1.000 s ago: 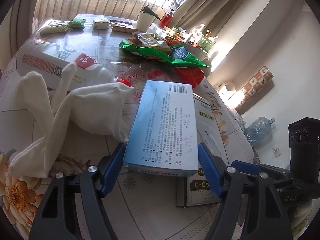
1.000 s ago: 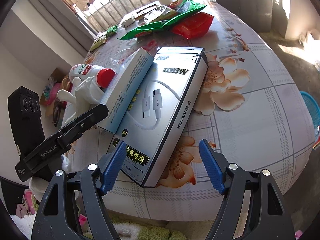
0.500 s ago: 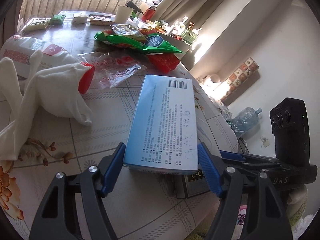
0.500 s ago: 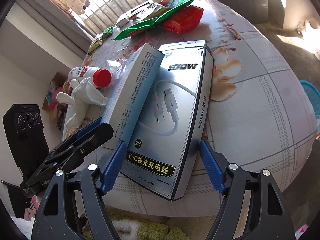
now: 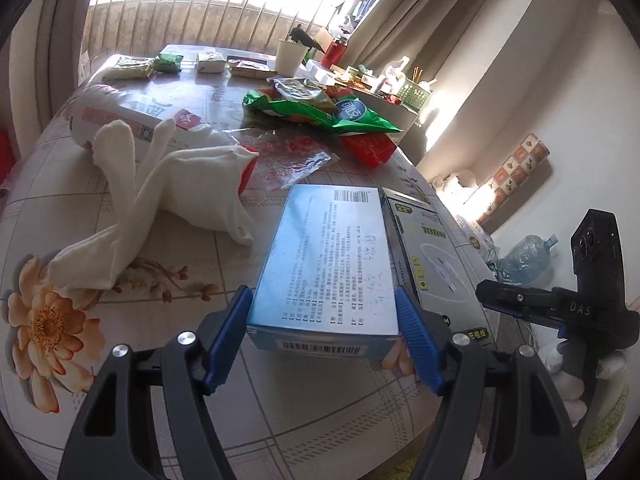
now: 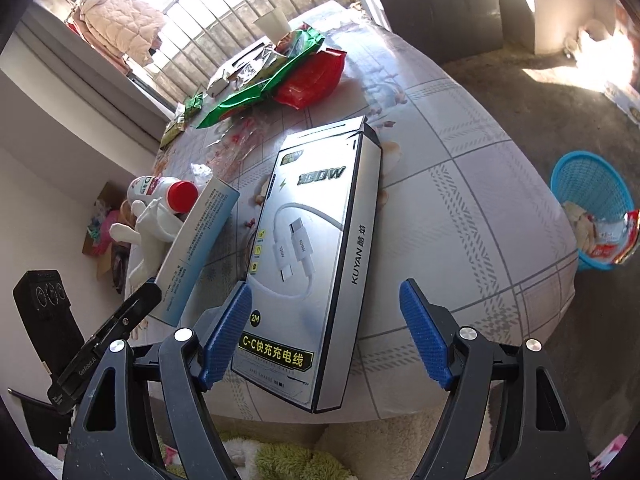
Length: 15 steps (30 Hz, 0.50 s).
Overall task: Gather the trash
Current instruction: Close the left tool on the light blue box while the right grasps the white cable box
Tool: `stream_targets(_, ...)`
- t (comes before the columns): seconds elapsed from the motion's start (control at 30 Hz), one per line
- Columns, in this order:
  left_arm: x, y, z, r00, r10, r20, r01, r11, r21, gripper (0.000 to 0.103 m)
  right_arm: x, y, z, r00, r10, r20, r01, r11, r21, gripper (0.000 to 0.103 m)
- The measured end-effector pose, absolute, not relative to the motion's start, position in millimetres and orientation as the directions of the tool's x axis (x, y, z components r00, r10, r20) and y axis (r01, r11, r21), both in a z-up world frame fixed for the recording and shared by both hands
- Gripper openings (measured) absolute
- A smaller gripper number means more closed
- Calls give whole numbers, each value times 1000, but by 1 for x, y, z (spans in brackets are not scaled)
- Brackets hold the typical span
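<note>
My left gripper point(image 5: 324, 332) is shut on a light blue carton point(image 5: 328, 264), its blue pads pressed on both long sides, held just above the table. The carton also shows in the right wrist view point(image 6: 200, 248). My right gripper point(image 6: 326, 332) is open; its pads straddle the near end of a silver cable box point(image 6: 316, 248) lying flat at the table's edge, left pad close to it, right pad apart. The silver box lies beside the carton in the left wrist view point(image 5: 424, 248).
A white bottle with a red cap point(image 5: 144, 120) and white cloth point(image 5: 168, 188) lie left. Green and red snack bags point(image 5: 332, 116) and clear wrapper point(image 5: 288, 160) lie mid-table. A paper cup point(image 5: 290, 56) stands far back. A blue basket point(image 6: 592, 208) with trash stands on the floor right.
The left gripper with the blue carton swung back toward the left and pulled away from the silver box. The right gripper moved in along the silver box, which now sits between its pads.
</note>
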State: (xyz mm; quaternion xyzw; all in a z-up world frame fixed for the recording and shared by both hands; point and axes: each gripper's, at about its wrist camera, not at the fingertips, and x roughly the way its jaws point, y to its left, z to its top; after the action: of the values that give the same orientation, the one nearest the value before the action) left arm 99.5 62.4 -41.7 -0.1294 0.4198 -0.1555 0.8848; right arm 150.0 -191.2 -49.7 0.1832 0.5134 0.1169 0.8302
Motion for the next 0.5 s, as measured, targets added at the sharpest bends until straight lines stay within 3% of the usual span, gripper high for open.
stream_targets(0.3,85,70,-54,577,-334,-745,119,937,-328,71,180,-136,-66,438,216,-873,-79,976,202,82)
stream_targets(0.5,84,68,-57,542,-354,-762,142,932,-332,72,184,-137,-66,436,223,-872,-75,974,212,84)
